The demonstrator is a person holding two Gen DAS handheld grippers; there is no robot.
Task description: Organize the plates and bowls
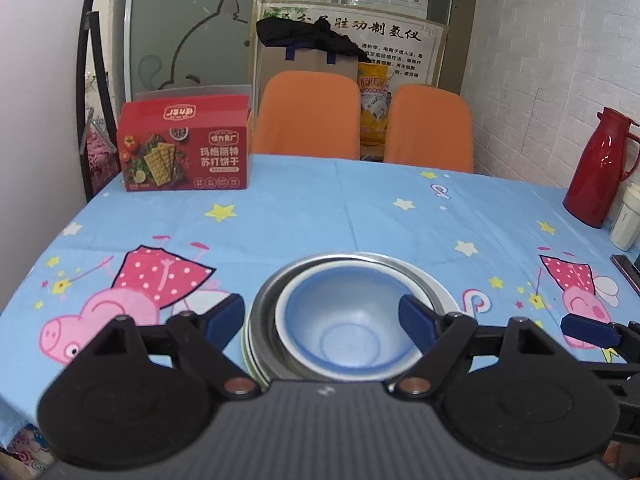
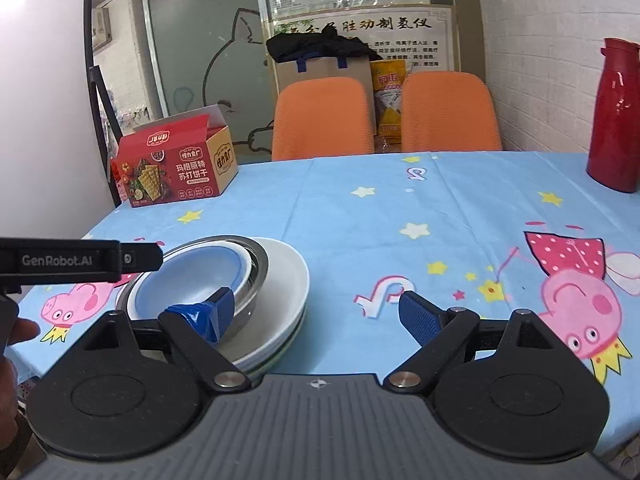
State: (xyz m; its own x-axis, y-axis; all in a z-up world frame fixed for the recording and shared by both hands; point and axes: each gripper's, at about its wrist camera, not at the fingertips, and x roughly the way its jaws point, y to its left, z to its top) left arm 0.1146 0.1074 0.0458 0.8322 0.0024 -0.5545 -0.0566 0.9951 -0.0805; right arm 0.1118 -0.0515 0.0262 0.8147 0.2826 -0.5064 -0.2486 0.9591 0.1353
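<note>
Two claws are seen over the bench [image 1: 320, 208], which is covered by a blue cartoon-pig cloth. The left claw [image 1: 322, 318] is spread wide and grips nothing; a blue bowl [image 1: 346, 328] lies directly between and just beyond its blue fingertips [image 1: 228, 314], nested in a metal bowl [image 1: 272, 292], which in turn is set on stacked white plates [image 1: 446, 298]. The right claw [image 2: 318, 314] is likewise released and empty, with only the cloth seen between its fingers [image 2: 416, 316]. From the right claw, the blue bowl [image 2: 188, 280] sits ahead and to the left, inside the metal bowl [image 2: 258, 266], on the white plates [image 2: 286, 280]; the stack is partly covered by the claw's left fingertip. The left claw's black body [image 2: 72, 260] is seen at the far left of that view, above the stack. Far ahead and left of both claws a red cracker box [image 1: 184, 148] stands on the bench, and far ahead to the right a red thermos [image 1: 600, 168]. Two orange chairs [image 1: 308, 114] are seen beyond the far edge of the bench.
</note>
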